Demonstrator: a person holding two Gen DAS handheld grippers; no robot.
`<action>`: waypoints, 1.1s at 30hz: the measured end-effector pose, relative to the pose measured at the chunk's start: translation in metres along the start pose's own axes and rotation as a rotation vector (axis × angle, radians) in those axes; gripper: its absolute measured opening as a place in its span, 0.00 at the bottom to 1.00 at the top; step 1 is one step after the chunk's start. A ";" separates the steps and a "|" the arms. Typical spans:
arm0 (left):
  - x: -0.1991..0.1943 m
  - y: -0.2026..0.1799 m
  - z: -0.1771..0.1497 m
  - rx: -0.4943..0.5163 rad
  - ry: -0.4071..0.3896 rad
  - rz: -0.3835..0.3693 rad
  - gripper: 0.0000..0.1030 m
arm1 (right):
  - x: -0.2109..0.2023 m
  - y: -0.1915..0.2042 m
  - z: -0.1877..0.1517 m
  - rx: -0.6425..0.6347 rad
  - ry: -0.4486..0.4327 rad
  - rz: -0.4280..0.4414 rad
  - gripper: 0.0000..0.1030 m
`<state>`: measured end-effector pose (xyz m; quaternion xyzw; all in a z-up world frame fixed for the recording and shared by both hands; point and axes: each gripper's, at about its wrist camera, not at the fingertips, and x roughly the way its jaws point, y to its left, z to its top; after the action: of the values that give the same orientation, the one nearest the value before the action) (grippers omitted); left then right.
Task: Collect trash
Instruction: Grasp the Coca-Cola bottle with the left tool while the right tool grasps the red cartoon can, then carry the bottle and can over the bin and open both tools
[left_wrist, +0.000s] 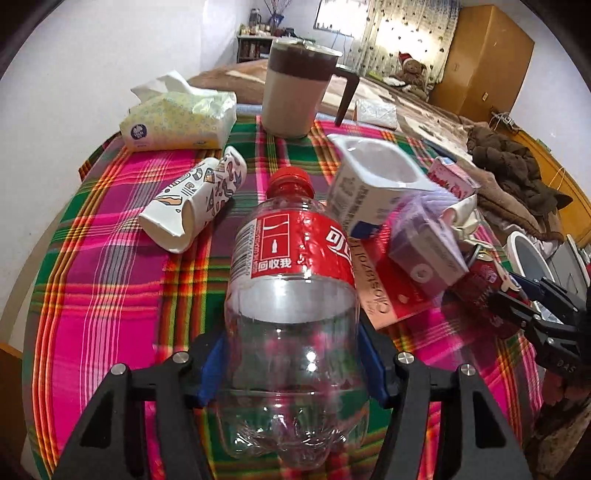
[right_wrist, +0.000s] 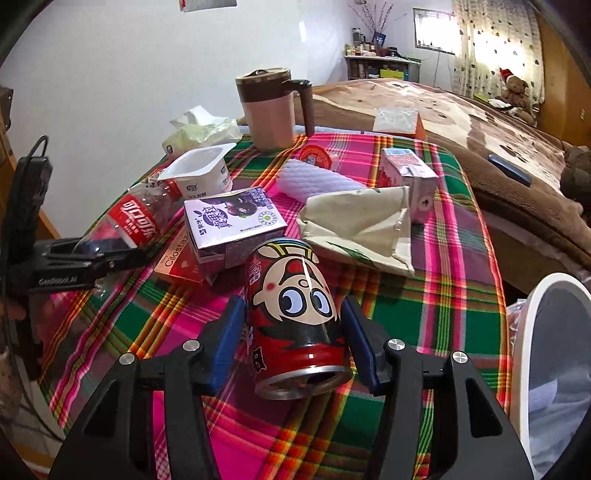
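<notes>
Both hands are at the pick-up step of the clearing job. The left gripper (left_wrist: 295, 373) has its blue pads pressed against the sides of an empty cola bottle (left_wrist: 291, 295), which lies cap-away on the plaid cloth (left_wrist: 110, 295); the pads look flush with the plastic, so I take it as gripped. The right gripper (right_wrist: 291, 347) straddles a red cartoon can (right_wrist: 295, 317) lying on its side, open end toward the camera. Its pads stand just beside the can, with a sliver of gap showing on each side, so it is half-closed around the can but not yet clamped.

The next move, as I judge it, is for the right pads to finish closing on the can; then both items need lifting clear of the clutter and carrying to the white bin (right_wrist: 554, 350) at the table's right edge. The bottle is thin and may buckle or slip if squeezed hard.

The right view shows the bin's open mouth, a cream paper bag (right_wrist: 358, 225), a purple juice carton (right_wrist: 232, 221) and a yogurt cup (right_wrist: 199, 170) still waiting. The left view hardly shows the bin, but it does show a crushed paper cup (left_wrist: 195, 199) and a tissue pack (left_wrist: 177, 118) that the right view mostly misses.
</notes>
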<state>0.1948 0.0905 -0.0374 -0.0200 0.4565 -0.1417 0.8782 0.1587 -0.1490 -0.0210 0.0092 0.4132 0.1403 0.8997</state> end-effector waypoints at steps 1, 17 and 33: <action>-0.003 -0.002 -0.002 -0.005 -0.011 -0.001 0.62 | -0.001 -0.001 0.000 0.004 -0.004 0.003 0.53; -0.042 -0.041 -0.013 0.004 -0.101 -0.021 0.62 | -0.035 -0.018 -0.005 0.060 -0.125 -0.001 0.50; -0.071 -0.089 -0.021 0.044 -0.177 -0.073 0.62 | -0.071 -0.042 -0.011 0.081 -0.229 -0.024 0.50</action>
<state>0.1183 0.0263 0.0217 -0.0297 0.3727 -0.1815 0.9096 0.1165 -0.2084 0.0185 0.0566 0.3131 0.1108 0.9416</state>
